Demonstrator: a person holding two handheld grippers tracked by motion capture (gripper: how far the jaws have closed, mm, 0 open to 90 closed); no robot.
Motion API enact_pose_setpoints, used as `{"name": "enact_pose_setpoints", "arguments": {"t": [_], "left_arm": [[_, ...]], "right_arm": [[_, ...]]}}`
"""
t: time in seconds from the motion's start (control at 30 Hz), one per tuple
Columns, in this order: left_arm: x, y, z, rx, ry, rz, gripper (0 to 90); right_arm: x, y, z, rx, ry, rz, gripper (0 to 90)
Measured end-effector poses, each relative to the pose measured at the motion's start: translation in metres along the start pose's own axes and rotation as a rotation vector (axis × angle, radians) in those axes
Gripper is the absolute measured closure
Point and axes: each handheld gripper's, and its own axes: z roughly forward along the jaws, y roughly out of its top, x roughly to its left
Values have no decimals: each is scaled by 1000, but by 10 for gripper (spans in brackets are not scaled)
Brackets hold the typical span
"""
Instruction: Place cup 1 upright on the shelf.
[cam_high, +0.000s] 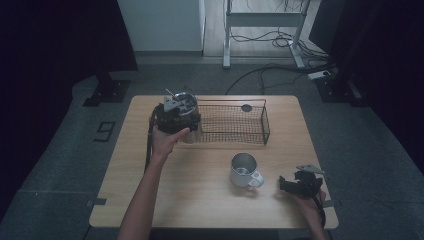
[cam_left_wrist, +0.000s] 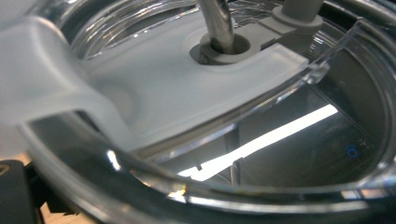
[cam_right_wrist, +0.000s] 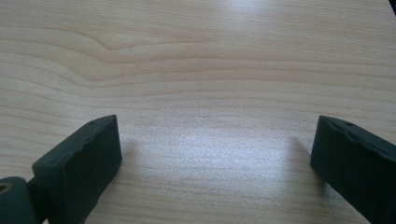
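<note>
Left gripper (cam_high: 176, 116) is holding a lidded tumbler at the basket's end while the right gripper (cam_high: 298, 184) is idling, jaws wide apart.

Nearest the person, the right gripper is resting on the wooden table (cam_high: 200, 200) at its near right corner, and the right gripper view is showing both black jaws spread wide over bare wood with nothing between them. Just beyond, near mid-table, a metal mug (cam_high: 244, 170) is standing upright, handle pointing right. Farther back, the left gripper is hanging onto the tumbler (cam_high: 187, 100), right at the left end of the wire basket (cam_high: 232, 122); its clear lid (cam_left_wrist: 187, 93) and straw (cam_left_wrist: 217, 23) are looming huge in the left gripper view, jaws apparently clamped on the rim. A dark disc (cam_high: 246, 107) is lying by the basket's far side.
</note>
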Motion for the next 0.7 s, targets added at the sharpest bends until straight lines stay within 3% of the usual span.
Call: {"name": "enact_pose_setpoints", "arguments": {"t": [0.23, 0.7], "left_arm": [[6, 8, 2, 3, 4, -20, 41], [7, 19, 11, 11, 6, -18, 41]], "right_arm": [[0, 0, 0, -1, -1, 1, 17], [0, 0, 0, -2, 0, 2, 18]]}}
